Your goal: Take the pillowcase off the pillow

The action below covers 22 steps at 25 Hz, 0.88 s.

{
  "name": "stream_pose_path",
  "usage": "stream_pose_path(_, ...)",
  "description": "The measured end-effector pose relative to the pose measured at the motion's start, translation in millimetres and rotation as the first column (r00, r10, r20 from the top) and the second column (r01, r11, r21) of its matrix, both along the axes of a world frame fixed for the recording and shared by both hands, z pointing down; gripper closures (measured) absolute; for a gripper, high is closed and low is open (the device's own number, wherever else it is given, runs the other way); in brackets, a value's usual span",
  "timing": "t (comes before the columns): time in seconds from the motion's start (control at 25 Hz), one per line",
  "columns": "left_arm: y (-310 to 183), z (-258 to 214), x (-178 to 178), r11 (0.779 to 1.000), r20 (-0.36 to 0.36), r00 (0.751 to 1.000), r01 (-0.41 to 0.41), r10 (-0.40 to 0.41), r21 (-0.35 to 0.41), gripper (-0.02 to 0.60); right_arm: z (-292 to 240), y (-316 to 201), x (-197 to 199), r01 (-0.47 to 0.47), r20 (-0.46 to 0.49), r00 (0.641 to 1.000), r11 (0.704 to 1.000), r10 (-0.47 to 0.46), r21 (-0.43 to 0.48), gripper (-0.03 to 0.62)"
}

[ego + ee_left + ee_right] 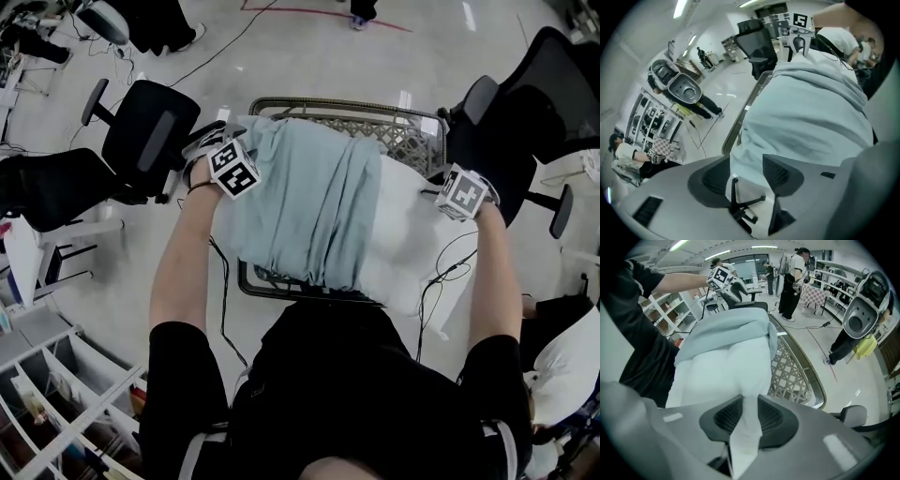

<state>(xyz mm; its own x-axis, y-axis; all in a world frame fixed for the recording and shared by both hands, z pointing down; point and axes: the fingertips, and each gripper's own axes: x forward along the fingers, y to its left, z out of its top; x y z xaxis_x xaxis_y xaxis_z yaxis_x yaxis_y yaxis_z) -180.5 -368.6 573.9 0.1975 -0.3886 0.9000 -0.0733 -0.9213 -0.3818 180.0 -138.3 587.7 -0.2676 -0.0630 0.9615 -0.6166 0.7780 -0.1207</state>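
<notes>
A light blue pillowcase (pixel 300 202) is bunched over the left part of a white pillow (pixel 403 234), whose right end is bare. The pillow lies on top of a wire basket (pixel 347 105). My left gripper (pixel 747 176) is at the pillowcase's left end, under its marker cube (pixel 232 169). Its jaws stand open, and blue pillowcase cloth (pixel 806 122) lies in the gap between them. My right gripper (pixel 743 416) is at the pillow's right end, below its cube (pixel 466 192). It is shut on a pinched fold of the white pillow (pixel 726 371).
Black office chairs stand left (pixel 145 127) and right (pixel 534 103) of the basket. Cables (pixel 223 300) trail on the floor by the basket's near side. White shelving (pixel 56 394) is at the lower left. People stand farther off in the room (pixel 792 277).
</notes>
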Motion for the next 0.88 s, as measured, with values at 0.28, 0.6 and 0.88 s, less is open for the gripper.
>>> stream_pose_path(0.28, -25, 55, 55, 0.986, 0.069, 0.989, -0.126, 0.134, -0.113, 0.358, 16, -6, 5, -0.009, 0.019, 1.000, 1.000, 0.009, 0.000, 0.487)
stream_pose_path(0.6, -36, 109, 70, 0.970, 0.118, 0.984, -0.109, 0.137, -0.218, 0.385, 34, -7, 1, -0.047, 0.109, 0.993, 0.999, 0.049, -0.018, 0.475)
stream_pose_path(0.88, -69, 100, 15, 0.980, 0.336, 0.921, -0.190, 0.196, -0.051, 0.575, 24, -33, 11, -0.089, 0.137, 0.987, 0.994, 0.080, 0.062, 0.516)
